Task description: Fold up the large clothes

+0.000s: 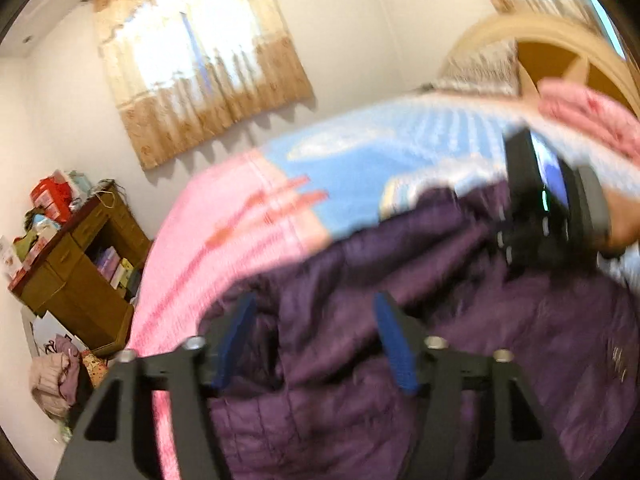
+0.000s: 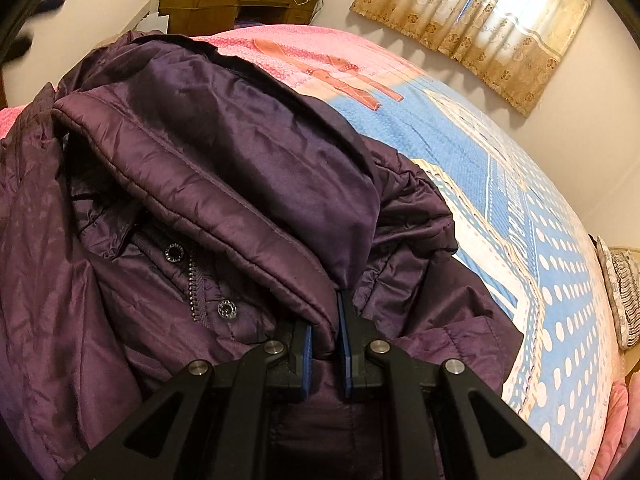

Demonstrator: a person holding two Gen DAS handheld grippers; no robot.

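right gripper (image 2: 325, 336) is clenched on a thick quilted fold of the purple jacket (image 2: 224, 184), its blue pads nearly together with the padded edge pinched between them. left gripper (image 1: 316, 340) is released, its blue fingers (image 1: 396, 344) spread wide above the same jacket with no cloth between them; that view is smeared, so i cannot tell whether the pads touch the fabric. the jacket lies bunched on the bed cover (image 2: 500, 184), pink at one end and blue at the other, with the zipper (image 2: 193, 284) and snap buttons (image 2: 227, 309) exposed beside the held fold.

risks, as i judge them: the shiny shell looks slick and the pinched layer is bulky, so the fold could slide out of the right pads if it is pulled fast. only one side is gripped, so a lift may drag the whole heap instead of turning a panel over, leaving it twisted. if the left pads close blindly they may catch several layers at once, or the zipper, and lock in a crooked crease.
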